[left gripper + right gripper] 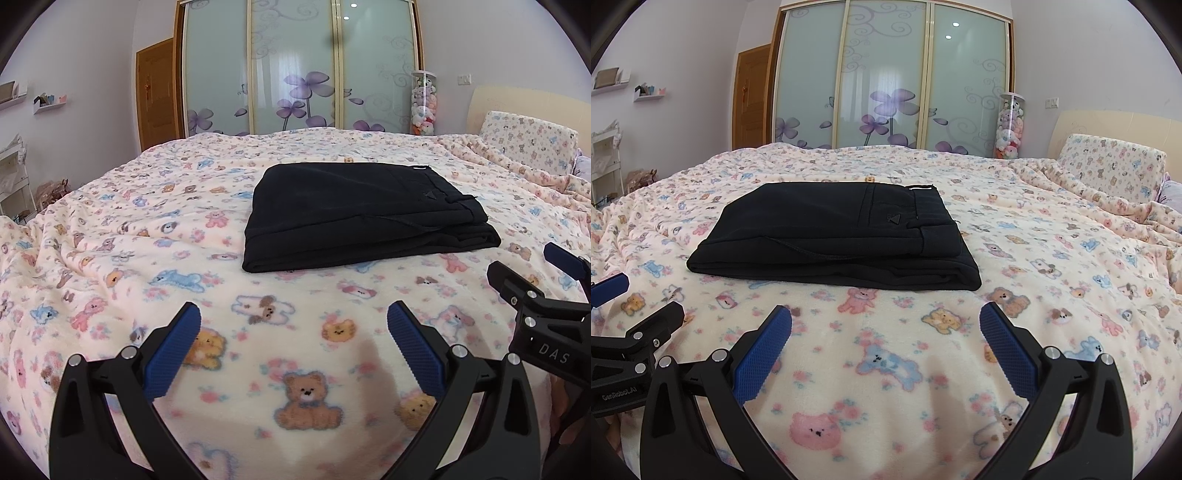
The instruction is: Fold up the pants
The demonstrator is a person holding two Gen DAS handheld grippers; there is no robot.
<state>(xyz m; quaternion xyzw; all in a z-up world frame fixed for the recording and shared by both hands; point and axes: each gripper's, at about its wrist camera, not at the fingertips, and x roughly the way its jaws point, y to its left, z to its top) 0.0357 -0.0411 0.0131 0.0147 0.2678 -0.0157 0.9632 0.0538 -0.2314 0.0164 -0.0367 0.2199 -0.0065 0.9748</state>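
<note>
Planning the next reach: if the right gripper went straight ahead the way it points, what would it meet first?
Probably the near edge of the folded black pants. The open right gripper points over bare blanket toward them; if angled lower, it meets the blanket first.

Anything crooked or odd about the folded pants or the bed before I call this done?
Nothing stands out. The black pants lie as a compact folded stack on the teddy-bear blanket, layers roughly aligned. Both grippers, left and right, are open and clear of the fabric.
</note>
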